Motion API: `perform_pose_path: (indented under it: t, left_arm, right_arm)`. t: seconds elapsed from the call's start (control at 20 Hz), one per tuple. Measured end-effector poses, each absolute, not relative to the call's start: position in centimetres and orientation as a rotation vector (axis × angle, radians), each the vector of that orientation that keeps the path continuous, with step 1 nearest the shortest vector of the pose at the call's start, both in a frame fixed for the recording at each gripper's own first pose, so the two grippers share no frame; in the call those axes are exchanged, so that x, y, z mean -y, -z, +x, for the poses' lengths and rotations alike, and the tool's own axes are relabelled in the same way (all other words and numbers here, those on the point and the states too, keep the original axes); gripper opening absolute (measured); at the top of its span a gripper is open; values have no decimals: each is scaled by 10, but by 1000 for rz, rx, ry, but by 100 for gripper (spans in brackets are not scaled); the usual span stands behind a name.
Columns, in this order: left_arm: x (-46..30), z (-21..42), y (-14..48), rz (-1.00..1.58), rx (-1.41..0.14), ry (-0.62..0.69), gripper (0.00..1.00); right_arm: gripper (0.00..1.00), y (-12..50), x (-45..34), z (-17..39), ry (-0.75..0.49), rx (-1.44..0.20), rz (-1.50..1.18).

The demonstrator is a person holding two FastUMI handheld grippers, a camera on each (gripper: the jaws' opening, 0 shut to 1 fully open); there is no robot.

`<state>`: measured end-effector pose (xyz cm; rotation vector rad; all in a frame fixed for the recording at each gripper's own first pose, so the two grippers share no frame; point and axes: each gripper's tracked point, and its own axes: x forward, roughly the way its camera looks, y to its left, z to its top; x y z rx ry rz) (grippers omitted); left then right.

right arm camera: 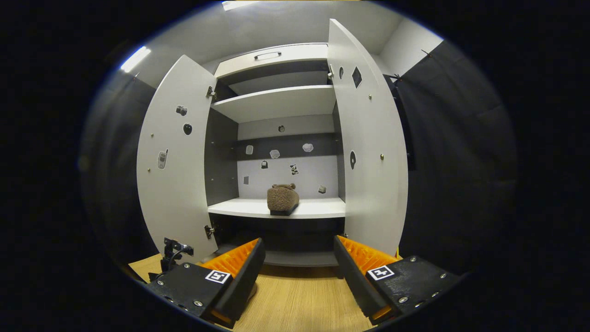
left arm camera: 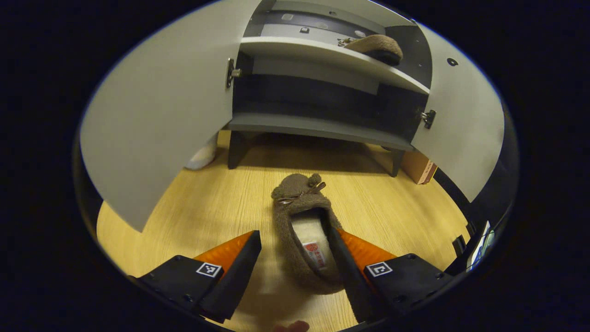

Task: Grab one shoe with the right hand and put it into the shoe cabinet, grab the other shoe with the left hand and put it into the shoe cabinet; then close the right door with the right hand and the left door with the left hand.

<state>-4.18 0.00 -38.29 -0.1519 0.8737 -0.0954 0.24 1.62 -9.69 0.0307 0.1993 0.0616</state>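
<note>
Brown fuzzy slipper (left arm camera: pixel 304 230) lies lengthwise, toe toward the cabinet (left arm camera: pixel 322 124), between the left gripper's (left arm camera: pixel 295 263) spread fingers.

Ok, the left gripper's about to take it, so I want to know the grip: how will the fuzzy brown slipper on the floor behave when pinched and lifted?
The slipper looks soft and fleecy, so its wall will probably squash between the fingers. It's likely light, and the toe may droop if held by one side. The fuzzy fabric should hardly slip, and it won't roll.
</note>
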Motion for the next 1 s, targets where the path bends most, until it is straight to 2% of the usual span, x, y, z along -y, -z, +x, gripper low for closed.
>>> perform_pose_path:
  t: [0.3,0.45,0.65,0.75,0.85,0.9,1.0]
  left_arm:
    - [-19,-1,420,-136,-903,61,98]
    - [-18,19,431,-174,-862,50,100]
    - [-14,24,443,-224,-858,48,92]
    - [-2,23,443,-305,-853,76,78]
    - [-8,22,441,-308,-849,52,45]
    - [-12,22,438,-310,-840,28,31]
    - [-15,16,429,-314,-819,18,16]
  right_arm:
    - [93,105,-4,18,-29,-215,14]
    - [92,107,6,23,-2,-218,6]
    - [92,103,10,24,8,-203,11]
    - [92,107,10,26,5,-208,8]
    - [93,108,10,25,-2,-215,12]
    - [93,107,10,25,-4,-212,11]
    - [93,104,9,26,-8,-202,3]
